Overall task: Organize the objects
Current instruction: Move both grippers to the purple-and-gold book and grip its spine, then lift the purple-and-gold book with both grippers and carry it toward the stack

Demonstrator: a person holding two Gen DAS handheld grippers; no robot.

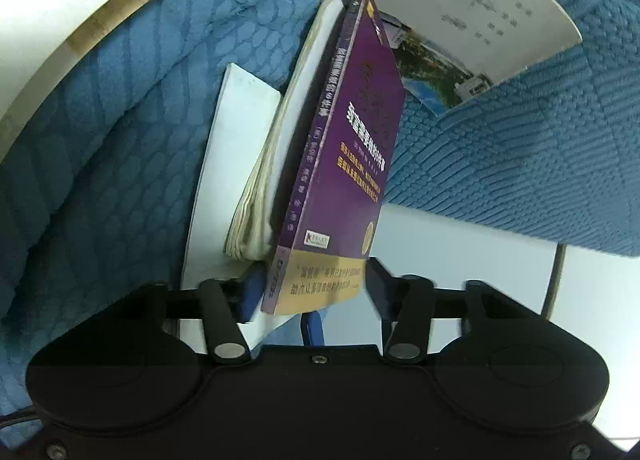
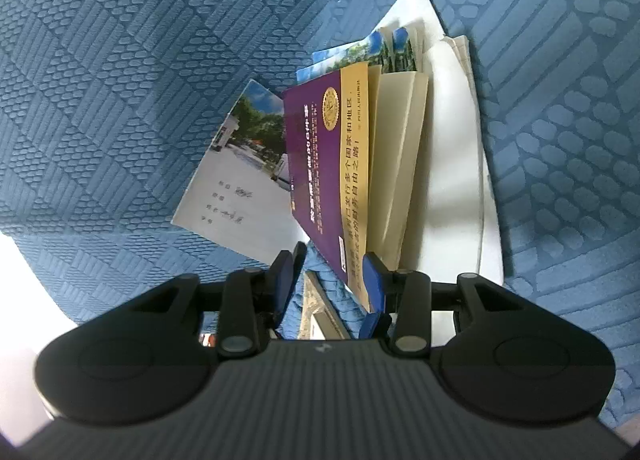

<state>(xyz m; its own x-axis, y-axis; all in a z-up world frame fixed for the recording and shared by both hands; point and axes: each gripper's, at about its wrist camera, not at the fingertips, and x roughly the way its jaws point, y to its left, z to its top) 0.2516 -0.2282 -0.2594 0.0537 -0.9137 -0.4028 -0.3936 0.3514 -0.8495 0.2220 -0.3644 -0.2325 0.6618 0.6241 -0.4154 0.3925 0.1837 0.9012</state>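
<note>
**Purple book on edge between both grippers**

Blue textured cloth (image 2: 120,60) fills the background of both views, draped in folds. On it, your purple book (image 1: 352,148) stands on edge, its pale pages fanning loose to one side. In the left wrist view the left gripper (image 1: 310,284) has its jaws part-open around the book's lower corner; whether the pads press on the cover you cannot tell. The right gripper (image 2: 332,272) stands part-open too, with the book's gold-banded bottom corner against its right-hand pad; the other pad is clear of it. A white booklet with a photo cover (image 2: 240,164) lies just behind the book. White sheets (image 2: 460,164) lie behind the pages.
</note>
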